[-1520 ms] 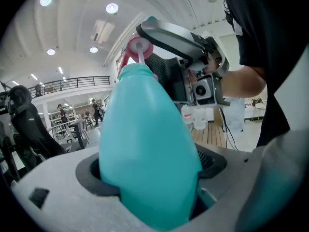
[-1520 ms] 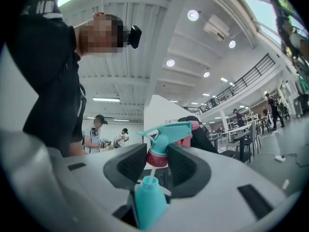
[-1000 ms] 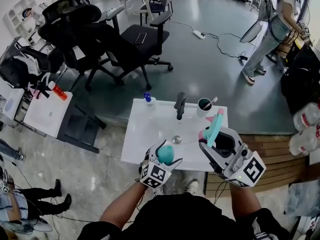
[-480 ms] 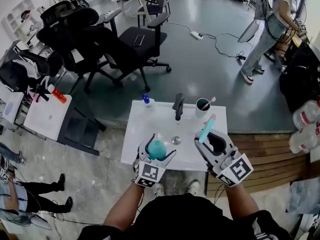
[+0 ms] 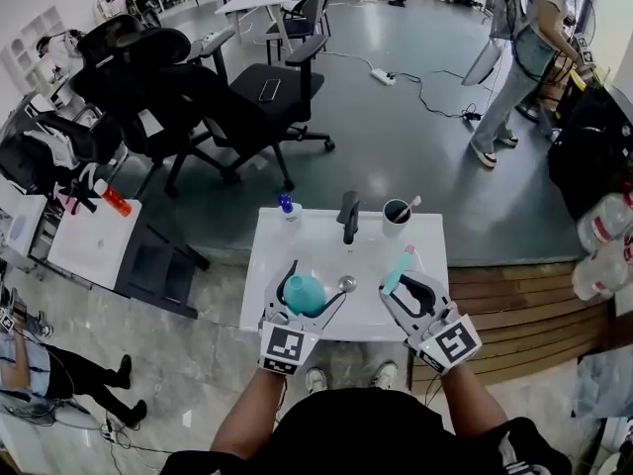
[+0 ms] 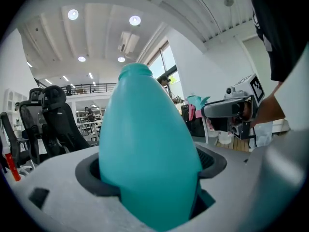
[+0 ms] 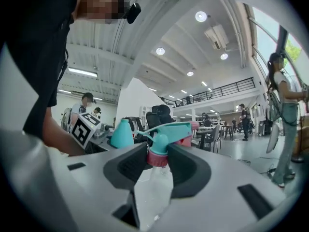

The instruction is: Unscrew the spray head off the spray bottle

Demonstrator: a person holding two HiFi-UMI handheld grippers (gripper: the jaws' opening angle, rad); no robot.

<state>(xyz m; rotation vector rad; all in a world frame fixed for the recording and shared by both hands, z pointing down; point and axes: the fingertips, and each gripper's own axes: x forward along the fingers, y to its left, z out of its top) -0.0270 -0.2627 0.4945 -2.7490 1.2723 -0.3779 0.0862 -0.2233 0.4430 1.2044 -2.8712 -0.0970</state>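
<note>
So there's a white sink point(image 5: 297, 243) on the grey floor with black office chairs point(image 5: 188, 87) behind it, and the person is holding both grippers just over its near edge. The left gripper point(image 5: 309, 287) is clamped on the fat belly of the teal bottle point(image 5: 301, 295). In the left gripper view the bottle pretty much fills the gap between the jaws, pads snug on both sides, with the neck bare and open at the top. The right gripper point(image 5: 404, 287) sits a little apart to the right, jaws about half closed on the spray head point(image 5: 398, 268). They pinch it at the pink collar, and the teal nozzle sticks out past the tips. Something clear hangs below the collar between the jaws, can't tell what exactly. So the head is fully off, with the two pieces side by side and not touching. At the back of the sink you've got a dark faucet point(image 5: 348, 216), a cup point(image 5: 395, 213) with a toothbrush in it on the right, and a small blue-capped bottle point(image 5: 286, 206) on the left.
</note>
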